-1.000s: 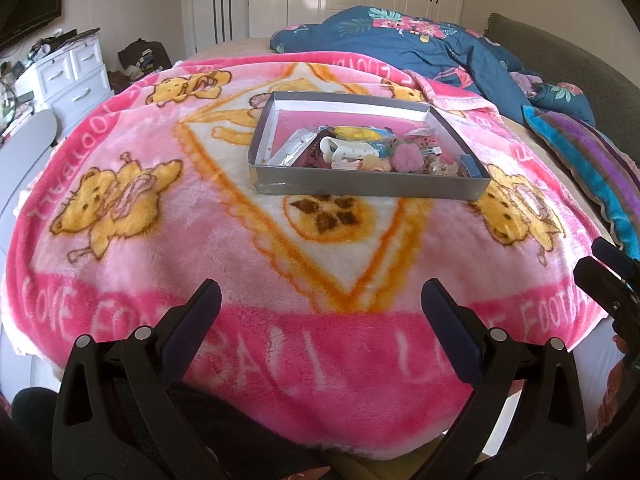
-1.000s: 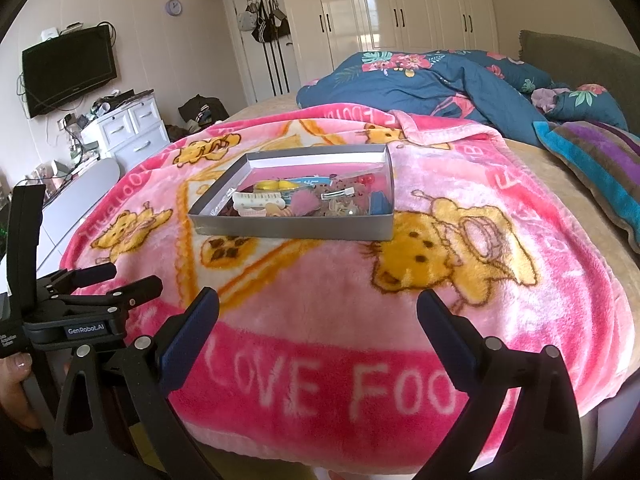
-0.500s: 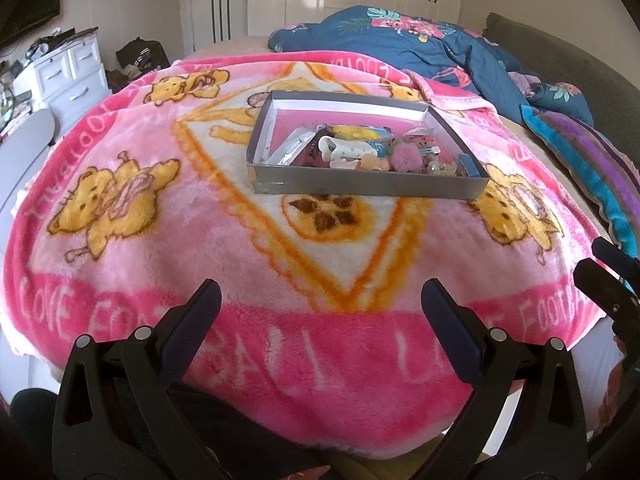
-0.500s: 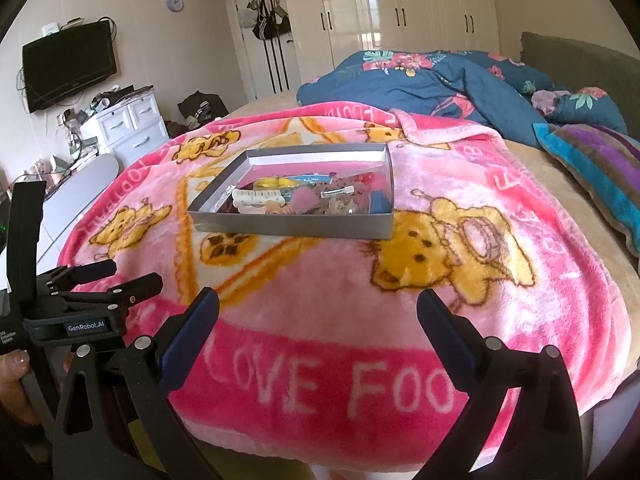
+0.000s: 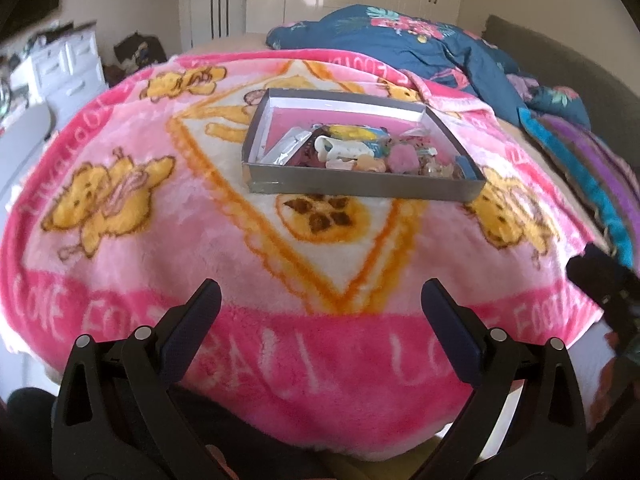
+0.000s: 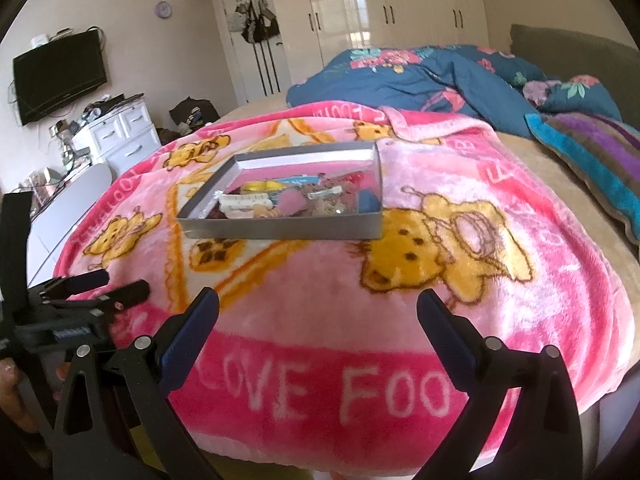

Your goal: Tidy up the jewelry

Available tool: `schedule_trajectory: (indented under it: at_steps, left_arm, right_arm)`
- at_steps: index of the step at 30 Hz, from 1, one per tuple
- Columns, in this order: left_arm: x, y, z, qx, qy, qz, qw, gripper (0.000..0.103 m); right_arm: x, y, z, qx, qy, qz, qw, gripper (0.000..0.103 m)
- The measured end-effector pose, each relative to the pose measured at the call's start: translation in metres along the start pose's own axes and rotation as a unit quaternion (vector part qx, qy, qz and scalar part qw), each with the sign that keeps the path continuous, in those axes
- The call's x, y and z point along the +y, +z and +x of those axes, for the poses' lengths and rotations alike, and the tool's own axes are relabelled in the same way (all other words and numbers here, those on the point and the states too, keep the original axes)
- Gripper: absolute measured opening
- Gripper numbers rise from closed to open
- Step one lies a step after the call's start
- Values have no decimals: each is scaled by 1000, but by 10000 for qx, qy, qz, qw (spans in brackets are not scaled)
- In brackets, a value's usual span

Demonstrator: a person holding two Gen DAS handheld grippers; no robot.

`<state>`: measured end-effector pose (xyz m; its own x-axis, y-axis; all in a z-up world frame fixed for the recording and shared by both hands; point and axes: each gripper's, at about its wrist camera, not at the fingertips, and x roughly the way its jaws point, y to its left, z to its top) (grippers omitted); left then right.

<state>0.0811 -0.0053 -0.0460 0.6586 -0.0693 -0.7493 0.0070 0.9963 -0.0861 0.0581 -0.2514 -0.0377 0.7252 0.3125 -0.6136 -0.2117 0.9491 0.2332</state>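
Both grippers, left [image 5: 320,306] and right [image 6: 318,312], hover wide open and empty off the near edge of the pink bear-print fleece blanket [image 5: 168,240]. Mixed jewelry [image 5: 360,152] lies heaped along the near wall of the shallow grey cardboard tray [image 5: 360,189] at mid-blanket; sorting would call for reaching in.

Home bedroom. I'm at the foot of a bed [image 6: 520,148] covered by a pink fleece blanket [image 6: 320,292] with bear prints, a blue floral duvet [image 6: 420,76] bunched at the far end, a striped pillow [image 6: 592,160] on the right. Back wall is glossy white wardrobes [image 6: 384,12], bags [image 6: 256,24] hung on the door beside them, small clock [image 6: 163,9] above. Left wall has a mounted TV [image 6: 60,76] over a white dresser [image 6: 120,136] cluttered on top. Daylight reflects on the wardrobe doors. Lived-in, not a lab or shop.
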Motion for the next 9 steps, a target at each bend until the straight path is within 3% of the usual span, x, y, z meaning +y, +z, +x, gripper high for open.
schedule_trajectory:
  at_steps: [3,6,9]
  left_arm:
    - [23,17,11,117,180,-290,9993,94]
    - [66,50,31,266,512,-724,9957,94]
    - [128,93,60,341,1195,-1212,9848,94]
  right_arm:
    - [-19,5,12,28,-127,184,9997,99]
    - [-58,21,40,95,-648,351,9972,99]
    - [-109,44,72,169,-1245,605,9902,99]
